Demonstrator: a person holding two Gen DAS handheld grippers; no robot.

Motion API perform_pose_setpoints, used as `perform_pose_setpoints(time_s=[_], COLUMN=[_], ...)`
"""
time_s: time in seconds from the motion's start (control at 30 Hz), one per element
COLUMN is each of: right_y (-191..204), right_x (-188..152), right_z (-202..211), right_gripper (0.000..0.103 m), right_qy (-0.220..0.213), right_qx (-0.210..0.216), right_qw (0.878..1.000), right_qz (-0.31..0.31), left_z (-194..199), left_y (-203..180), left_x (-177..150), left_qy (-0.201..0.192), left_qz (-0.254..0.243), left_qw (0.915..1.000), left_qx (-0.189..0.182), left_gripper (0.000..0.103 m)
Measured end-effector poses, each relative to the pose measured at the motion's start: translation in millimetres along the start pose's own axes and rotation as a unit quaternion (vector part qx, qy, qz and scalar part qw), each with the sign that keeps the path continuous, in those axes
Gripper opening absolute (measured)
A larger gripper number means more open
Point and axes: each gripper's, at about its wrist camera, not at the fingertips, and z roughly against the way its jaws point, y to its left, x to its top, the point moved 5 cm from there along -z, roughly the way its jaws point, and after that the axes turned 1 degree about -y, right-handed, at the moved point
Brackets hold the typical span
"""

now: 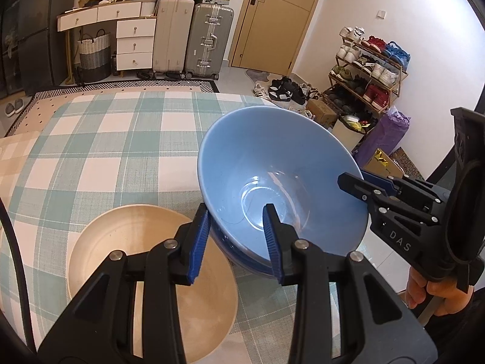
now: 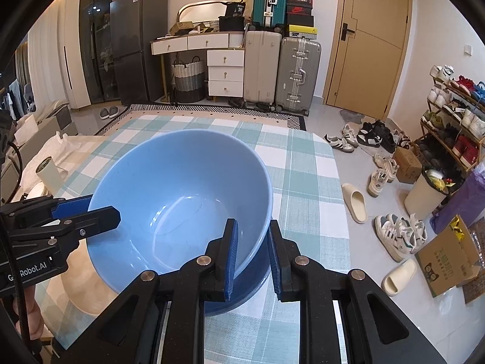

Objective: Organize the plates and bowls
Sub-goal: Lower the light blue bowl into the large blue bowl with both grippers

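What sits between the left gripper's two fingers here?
The light blue bowl's rim wall: in the left wrist view the left gripper has one finger outside, one inside. The right gripper straddles the opposite rim likewise.

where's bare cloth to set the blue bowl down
Free: the checked cloth beyond the blue bowl, toward the table's far edge, and the strip on its right. Crowded: the near left corner, where the beige plate lies against the bowl and both grippers straddle its rim.
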Motion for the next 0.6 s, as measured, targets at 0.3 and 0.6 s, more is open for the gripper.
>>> perform_pose_setpoints(time_s=[0.3, 0.6], right_y=[-2, 1], right_x=[-10, -18], right_z=[-14, -23], right_gripper=[0.019, 0.020], right_qy=[0.011, 0.021], right_qx=[-0.008, -0.019], right_qw=[1.000, 1.000], right_qz=[0.006, 0.013], left_z=[-15, -34], left_y=[3, 4], left_x=[-5, -9], left_qy=[0.004, 0.008], left_qz=[-0.012, -0.027], left_qw=[0.9999, 0.9994], left_qx=[0.012, 0.022], left_gripper=[0.031, 0.031])
